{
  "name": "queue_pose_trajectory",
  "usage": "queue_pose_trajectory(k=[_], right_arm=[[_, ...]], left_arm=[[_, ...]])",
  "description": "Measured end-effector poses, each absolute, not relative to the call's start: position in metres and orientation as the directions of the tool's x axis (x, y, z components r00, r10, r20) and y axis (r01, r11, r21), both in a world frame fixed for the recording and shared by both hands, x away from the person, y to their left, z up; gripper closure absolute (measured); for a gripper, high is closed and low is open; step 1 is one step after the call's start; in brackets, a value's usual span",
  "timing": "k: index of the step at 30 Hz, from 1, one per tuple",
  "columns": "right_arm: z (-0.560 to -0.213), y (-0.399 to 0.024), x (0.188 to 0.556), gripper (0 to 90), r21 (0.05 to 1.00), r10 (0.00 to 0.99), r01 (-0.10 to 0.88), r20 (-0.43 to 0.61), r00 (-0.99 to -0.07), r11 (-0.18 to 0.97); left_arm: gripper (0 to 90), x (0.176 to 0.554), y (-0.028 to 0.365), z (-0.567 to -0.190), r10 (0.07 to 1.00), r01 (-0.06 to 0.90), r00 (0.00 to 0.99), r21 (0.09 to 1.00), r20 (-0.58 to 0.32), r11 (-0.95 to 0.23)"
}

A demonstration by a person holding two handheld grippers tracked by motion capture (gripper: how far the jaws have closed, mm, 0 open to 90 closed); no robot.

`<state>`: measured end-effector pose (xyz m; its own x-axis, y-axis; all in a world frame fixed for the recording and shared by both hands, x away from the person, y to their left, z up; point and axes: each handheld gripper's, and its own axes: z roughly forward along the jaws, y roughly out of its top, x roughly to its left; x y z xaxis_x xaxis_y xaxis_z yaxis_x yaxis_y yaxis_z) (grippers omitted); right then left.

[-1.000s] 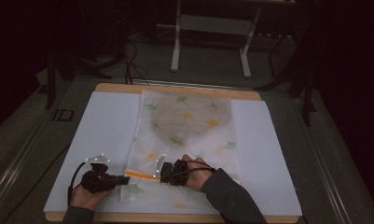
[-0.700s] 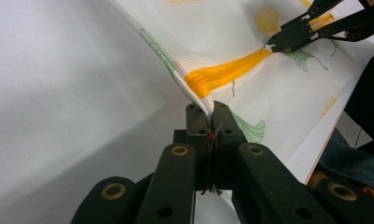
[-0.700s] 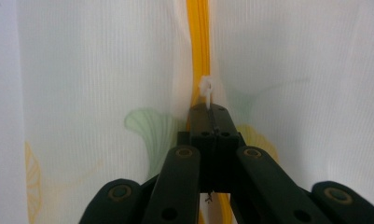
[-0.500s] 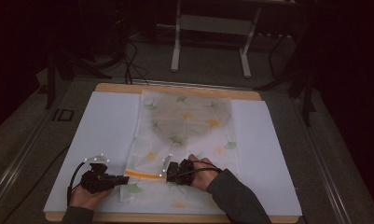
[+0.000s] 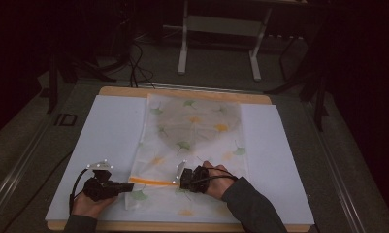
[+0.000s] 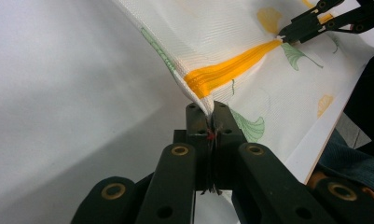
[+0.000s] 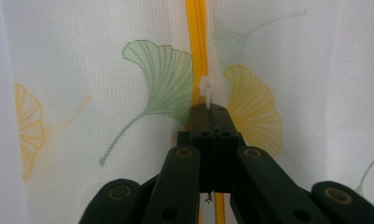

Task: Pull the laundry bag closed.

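Item: mesh bag (image 5: 192, 141) with leaf print, flat on the bench (image 5: 109, 126), centre of the high view. Left hand-held gripper (image 5: 130, 184) was clamped on the bag's edge at the orange zipper (image 5: 153, 182) end. Right hand-held gripper (image 7: 208, 109) was pinched on the white zipper pull (image 7: 206, 88). Step, as judged: running the zipper. Next move called for a steady pull along the zipper line against the left anchor.

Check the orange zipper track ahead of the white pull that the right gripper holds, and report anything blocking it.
Nothing visible blocks it. The right gripper is shut on the white pull, and the orange zipper runs bare across the mesh bag to the left gripper, which pinches the bag's edge.
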<state>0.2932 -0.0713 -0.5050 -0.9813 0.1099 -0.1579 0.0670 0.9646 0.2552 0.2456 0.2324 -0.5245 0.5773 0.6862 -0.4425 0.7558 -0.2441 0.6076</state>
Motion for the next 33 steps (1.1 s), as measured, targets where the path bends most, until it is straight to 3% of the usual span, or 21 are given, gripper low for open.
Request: queue_pose_trajectory(k=[33], right_arm=[[-0.505,-0.108,0.291,90.0,0.229,0.143,0.102,-0.167,-0.976,0.968]], left_arm=[[88.7,0.245,0.234,-0.525,0.69,0.759,0.572,0.605,-0.443,-0.241]])
